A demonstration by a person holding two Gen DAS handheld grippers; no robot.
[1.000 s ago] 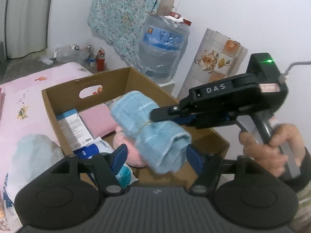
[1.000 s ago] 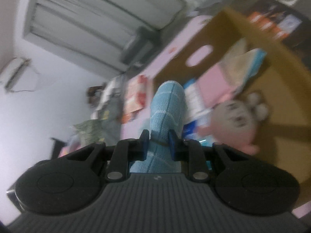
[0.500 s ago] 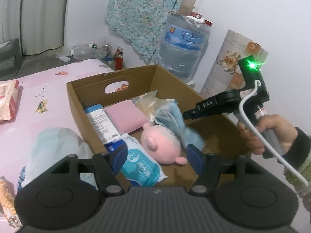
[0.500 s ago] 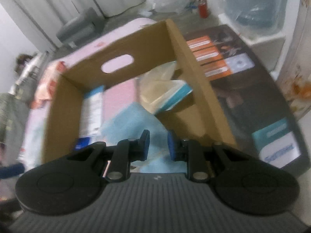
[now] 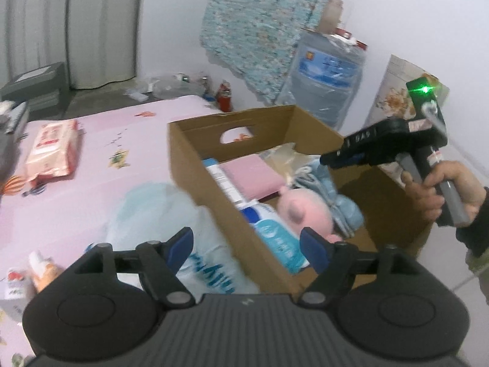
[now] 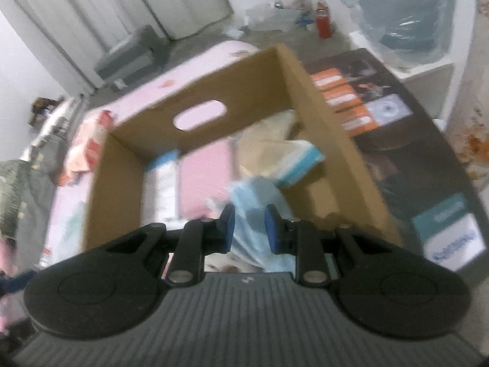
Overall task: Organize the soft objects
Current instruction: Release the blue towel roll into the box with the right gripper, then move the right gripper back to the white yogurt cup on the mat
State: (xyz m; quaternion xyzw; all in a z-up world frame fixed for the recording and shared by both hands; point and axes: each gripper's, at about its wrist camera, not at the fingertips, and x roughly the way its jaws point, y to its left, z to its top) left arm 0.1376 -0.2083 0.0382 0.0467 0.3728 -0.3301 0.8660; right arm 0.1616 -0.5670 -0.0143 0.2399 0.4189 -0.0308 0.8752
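The right hand-held gripper (image 6: 250,227) appears clenched, though blur obscures it. The blue towel (image 5: 331,194) lies in the cardboard box (image 5: 195,165), partly behind the pink toy (image 5: 301,211). The left hand-held gripper (image 5: 249,244), its jaws just opening, holds nothing.

A lived-in bedroom in a home. A bed with a pink cartoon-print sheet (image 5: 91,165) fills the left side, and pale curtains (image 5: 76,24) hang to the floor behind it. A floral cloth (image 5: 259,21) hangs on the white wall above a large water jug (image 5: 327,76). Small bottles and clutter (image 5: 195,82) sit on the grey floor. An open cardboard box (image 5: 214,177) rests on the bed.
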